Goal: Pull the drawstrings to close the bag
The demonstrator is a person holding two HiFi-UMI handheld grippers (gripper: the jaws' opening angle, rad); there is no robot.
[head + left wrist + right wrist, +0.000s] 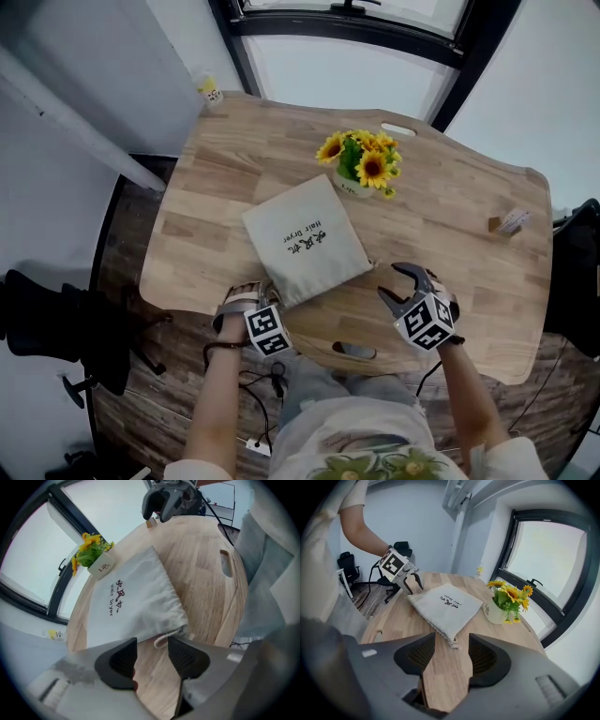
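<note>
Left claw [152, 646]: jaws apart, nothing clamped. A pale cord loop [161, 641] lies on the table just off the tips, in line with the gap and close to one pad. I can't tell if it touches.

Right claw [452, 641]: jaws apart too, only bare wood between them. The puckered corner of the bag and its cord end [453, 643] sit just ahead of the gap, clear of both pads.

The off-white square cloth drawstring bag [305, 239] lies flat on the table, turned diagonally. Its gathered edge faces me, between the two claws. In the head view my left claw is at the bag's near-left corner. My right claw is near the near-right corner, apart from the cloth.

Writing on the bag: a line of dark script characters I can't read, with "Hair Dryer" under it.

Past the bag's far edge, just beside it, is a small white pot of yellow sunflowers with green leaves [361, 164]. It's upright and the label reads "Life".

All of this is on a light wooden plank table with rounded corners and slot cut-outs [450, 216].

A small card [511, 221] is out on the right side of the table, well apart from the bag; its print is too small to read.

A little yellow-topped container [212, 91] is at the far-left edge; its label isn't legible.
</note>
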